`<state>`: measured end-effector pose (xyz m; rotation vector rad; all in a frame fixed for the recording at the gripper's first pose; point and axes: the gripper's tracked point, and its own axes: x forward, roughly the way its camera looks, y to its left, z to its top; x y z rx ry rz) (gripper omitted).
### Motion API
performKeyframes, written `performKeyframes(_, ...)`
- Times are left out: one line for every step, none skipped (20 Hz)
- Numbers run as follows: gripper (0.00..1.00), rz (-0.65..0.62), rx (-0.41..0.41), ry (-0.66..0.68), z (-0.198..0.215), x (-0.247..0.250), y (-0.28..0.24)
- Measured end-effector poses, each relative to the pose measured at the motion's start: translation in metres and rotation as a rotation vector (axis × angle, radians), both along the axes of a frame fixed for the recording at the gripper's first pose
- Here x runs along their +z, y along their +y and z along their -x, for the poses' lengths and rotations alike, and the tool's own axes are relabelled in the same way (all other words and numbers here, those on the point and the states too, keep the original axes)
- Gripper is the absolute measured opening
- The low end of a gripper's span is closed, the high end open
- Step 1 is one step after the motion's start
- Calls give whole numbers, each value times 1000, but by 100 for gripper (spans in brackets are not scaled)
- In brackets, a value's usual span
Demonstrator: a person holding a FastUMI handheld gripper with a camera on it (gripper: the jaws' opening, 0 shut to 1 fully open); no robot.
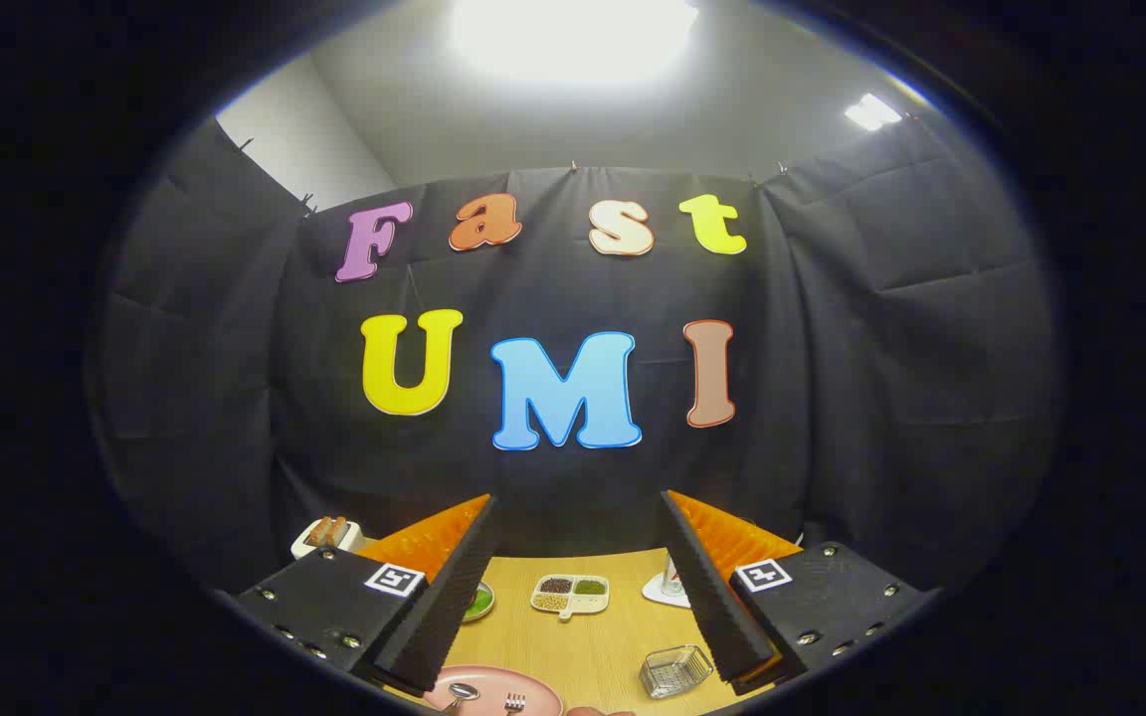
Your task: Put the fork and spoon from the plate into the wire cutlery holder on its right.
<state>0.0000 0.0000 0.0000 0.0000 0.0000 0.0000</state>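
Pink plate (493,686) on wooden table (583,646), spoon (461,693) and fork (514,703) on it with heads toward booth wall, handles cut off, wire cutlery holder (675,671) right of plate, gripper (578,587) fingers spread wide, grasping nothing.

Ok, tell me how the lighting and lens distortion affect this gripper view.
Gripper view: a ceiling light blows out to white glare; the fisheye bends the booth walls; the wooden table is evenly lit; the pink plate, spoon, fork and wire cutlery holder look small but sharp between the open gripper fingers.
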Motion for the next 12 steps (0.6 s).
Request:
performKeyframes(98,1,0,2,1,-1,0)
performKeyframes(98,3,-1,2,0,-1,0)
performKeyframes(98,2,0,3,1,-2,1)
performKeyframes(98,-1,2,7,1,-2,2)
performKeyframes(98,-4,3,13,2,-5,2)
performKeyframes(98,-5,4,19,2,-6,2)
performKeyframes(98,-6,4,24,2,-8,2)
performKeyframes(98,-7,2,28,2,-9,1)
performKeyframes(98,-10,-1,29,3,-10,0)
performKeyframes(98,-12,0,30,3,-10,1)
performKeyframes(98,-11,1,33,2,-12,1)
performKeyframes(98,-9,2,35,2,-12,1)
